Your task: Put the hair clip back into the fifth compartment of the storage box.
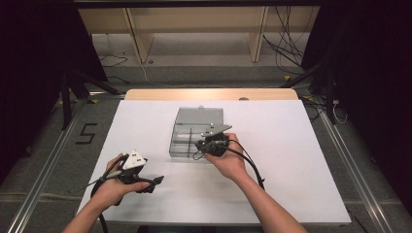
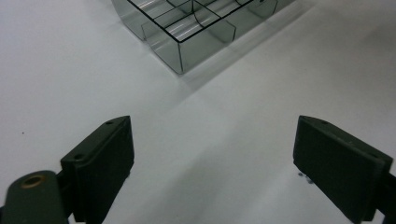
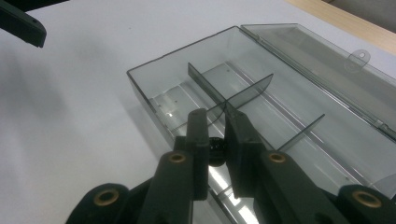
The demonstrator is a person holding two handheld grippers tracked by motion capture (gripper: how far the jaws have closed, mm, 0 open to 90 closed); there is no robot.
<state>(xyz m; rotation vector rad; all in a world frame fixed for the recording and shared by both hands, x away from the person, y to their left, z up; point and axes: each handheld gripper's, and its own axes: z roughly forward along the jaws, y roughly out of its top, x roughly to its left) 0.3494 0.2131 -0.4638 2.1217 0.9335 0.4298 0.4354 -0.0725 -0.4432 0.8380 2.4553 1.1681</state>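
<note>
Desk point(image 1: 291, 160) surface is matte white, flat, with a bare wood strip along its far edge. Plenty of open room to either side of the box and on the near side.

Box point(image 1: 187, 138) is smoky clear plastic, rectangular, thin hard walls, with thin dividers point(image 3: 219, 91) splitting it into compartments. Hinged lid point(image 1: 199, 115) lies open flat on the far side, a small hang tab point(image 3: 358, 57) at its outer edge.

Right hand-held gripper point(image 3: 215, 128) sits over the box's near-right part, jaws dipped inside a compartment and nearly pressed together, pinching a small dark round object point(image 3: 216, 145); can't tell what it is. The divider crossing is just ahead of its tips.

Left hand-held gripper point(image 2: 212, 163) is well apart from the box, low over bare desk to the near-left, jaws spread wide with nothing between them. Box corner is ahead of it and a bit to its left. Grey three-cornered plate point(image 1: 134, 159) on top.
</note>
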